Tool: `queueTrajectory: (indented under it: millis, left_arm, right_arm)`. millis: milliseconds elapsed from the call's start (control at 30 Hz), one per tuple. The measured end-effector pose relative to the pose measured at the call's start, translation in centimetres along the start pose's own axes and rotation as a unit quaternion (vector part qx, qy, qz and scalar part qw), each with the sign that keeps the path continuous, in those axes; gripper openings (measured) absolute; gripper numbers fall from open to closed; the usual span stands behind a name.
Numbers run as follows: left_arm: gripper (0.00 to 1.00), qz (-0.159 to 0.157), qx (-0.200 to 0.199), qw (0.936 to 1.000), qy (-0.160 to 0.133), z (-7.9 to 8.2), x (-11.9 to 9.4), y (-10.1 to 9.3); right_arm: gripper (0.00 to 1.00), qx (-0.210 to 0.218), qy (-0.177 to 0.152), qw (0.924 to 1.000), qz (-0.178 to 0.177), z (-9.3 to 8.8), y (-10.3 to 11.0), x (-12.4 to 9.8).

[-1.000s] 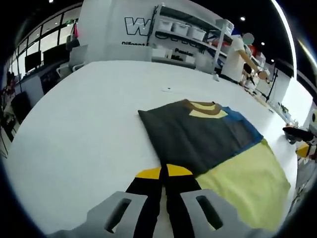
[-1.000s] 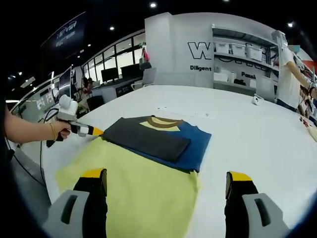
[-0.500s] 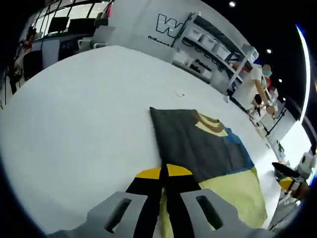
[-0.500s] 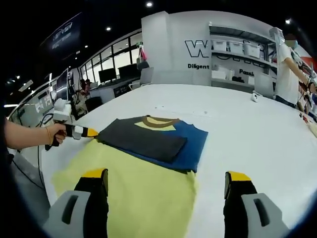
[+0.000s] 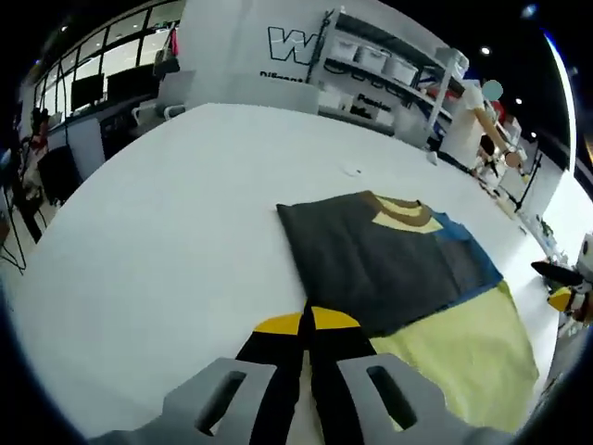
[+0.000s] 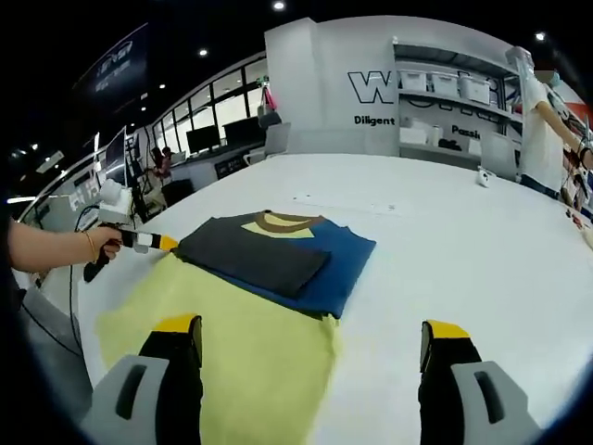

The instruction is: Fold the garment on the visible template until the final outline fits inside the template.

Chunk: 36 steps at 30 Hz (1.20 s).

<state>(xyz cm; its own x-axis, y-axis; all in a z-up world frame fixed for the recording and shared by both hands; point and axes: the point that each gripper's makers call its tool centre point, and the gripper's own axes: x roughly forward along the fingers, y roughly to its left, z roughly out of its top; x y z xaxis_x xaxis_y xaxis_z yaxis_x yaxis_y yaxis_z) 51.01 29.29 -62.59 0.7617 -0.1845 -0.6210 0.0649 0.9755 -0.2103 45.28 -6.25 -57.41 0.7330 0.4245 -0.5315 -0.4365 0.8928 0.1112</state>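
Since the earlier frames, little is changed on the surface (image 5: 157, 213) itself; mostly the cameras are shifted, and in the right gripper view the garment (image 6: 269, 255) is seen a little further to the left. On the left side, the left tongs (image 5: 308, 322) are held closed, their yellow tips pressed together just at the near edge of the dark grey folded panel (image 5: 371, 260). Whether a bit of cloth is pinched between them cannot be told. From the right gripper view these same tongs (image 6: 165, 243) are seen touching the corner where the grey panel meets the yellow part (image 6: 232, 343), held by a hand (image 6: 102, 243).

In the middle, the garment lies flat on the white surface, with the grey panel folded over the blue part (image 6: 338, 269) and the brown collar (image 6: 283, 222) at the far end. No template outline can be made out.

On the right, the right tongs (image 6: 315, 348) are wide open above the yellow part, gripping nothing. It is judged that the long yellow part must next be folded up.
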Motion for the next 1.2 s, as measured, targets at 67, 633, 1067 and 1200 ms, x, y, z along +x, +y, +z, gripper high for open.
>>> queueTrajectory:
  millis: [67, 633, 1067, 1200]
  left_arm:
    - [0.01, -0.003, 0.021, 0.9998, -0.004, 0.5, 0.0, 0.3]
    - [0.18, -0.028, 0.087, 0.9941, -0.059, 2.5, -1.9, -0.7]
    - [0.6, -0.058, 0.09, 0.9924, -0.06, 2.0, -4.5, -2.7]
    - [0.66, -0.06, 0.1, 0.9918, -0.053, 1.5, -5.5, -2.9]
  right_arm:
    - [0.98, 0.0, 0.0, 1.0, 0.003, -0.1, 0.3, 0.0]
    - [0.99, -0.005, 0.004, 0.9998, 0.021, -0.6, 2.1, -0.1]
    - [0.99, -0.007, 0.008, 0.9991, 0.04, -0.8, 3.9, -1.0]
    - [0.99, -0.009, 0.012, 0.9988, 0.047, -0.9, 4.8, -1.6]
